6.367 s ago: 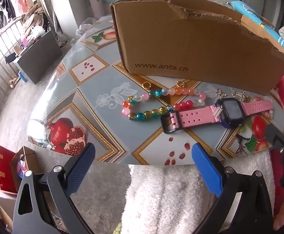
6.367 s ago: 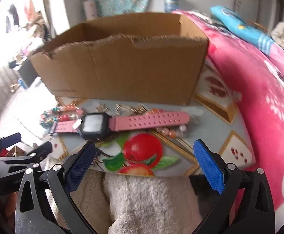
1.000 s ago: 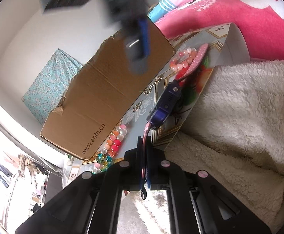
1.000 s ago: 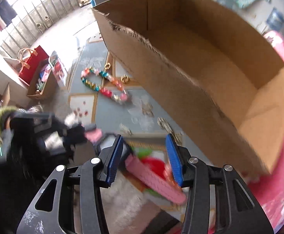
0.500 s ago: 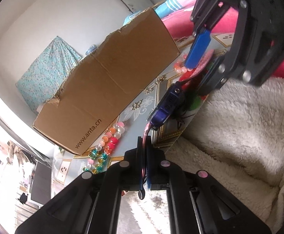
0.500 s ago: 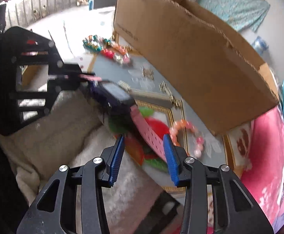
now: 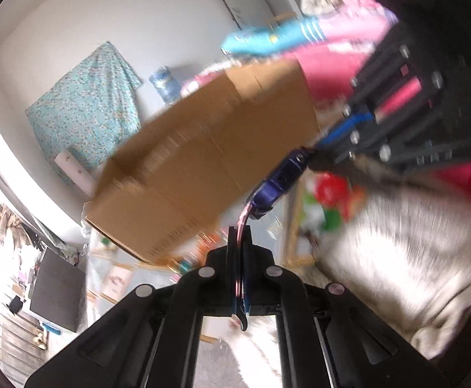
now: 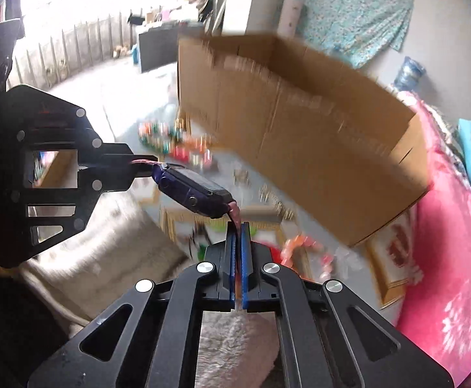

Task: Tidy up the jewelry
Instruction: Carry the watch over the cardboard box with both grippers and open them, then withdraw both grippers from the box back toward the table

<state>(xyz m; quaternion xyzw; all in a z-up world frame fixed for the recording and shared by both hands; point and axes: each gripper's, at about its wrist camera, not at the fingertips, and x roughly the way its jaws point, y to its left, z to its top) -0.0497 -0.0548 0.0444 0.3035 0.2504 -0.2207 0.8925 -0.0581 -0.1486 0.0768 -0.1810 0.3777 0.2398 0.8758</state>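
Right wrist view: a long cardboard box (image 8: 300, 135) stands open-topped on the patterned counter (image 8: 261, 200), with a pink bed cover (image 8: 448, 258) at its right. A white fleece blanket (image 8: 106, 236) lies at the counter's near edge. Blurred bead bracelets (image 8: 171, 142) lie on the counter near the box. Held up in the air above the counter's near edge, the watch (image 8: 192, 190) spans 2 grips: the left hand-held gripper (image 8: 138, 166) is clamped on 1 pink strap and the right hand-held gripper (image 8: 238, 242) is clamped on the other.
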